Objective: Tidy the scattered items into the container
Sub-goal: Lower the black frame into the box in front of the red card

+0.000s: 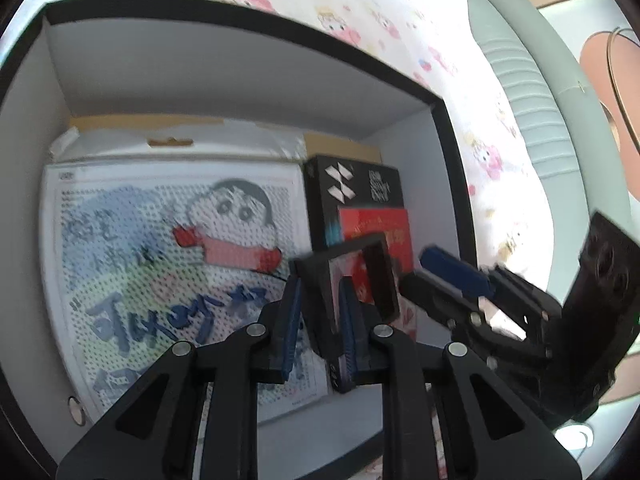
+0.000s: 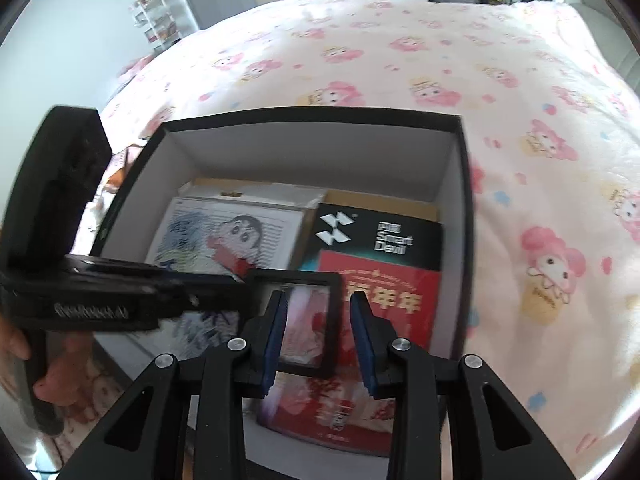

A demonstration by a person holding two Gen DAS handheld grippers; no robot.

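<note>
Both grippers, left gripper and right gripper, are nearly closed on one small black frame held tilted inside the box; uneven release risks it toppling onto the red booklet just beyond.

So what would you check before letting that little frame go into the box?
1. Frame over the box: ok. The small black frame hangs inside the black box's rim.
2. Left grip: ok. The left gripper is shut on one edge of the frame.
3. Right grip: cannot tell. The frame sits between the right gripper's fingers, but contact at one pad is unclear.
4. Landing spot: ok. The red booklet lies flat below, beside the cartoon picture.
5. Frame level: not ok. It hangs tilted.
6. Nothing left on the bed: cannot tell. Only part of the sheet shows.
</note>
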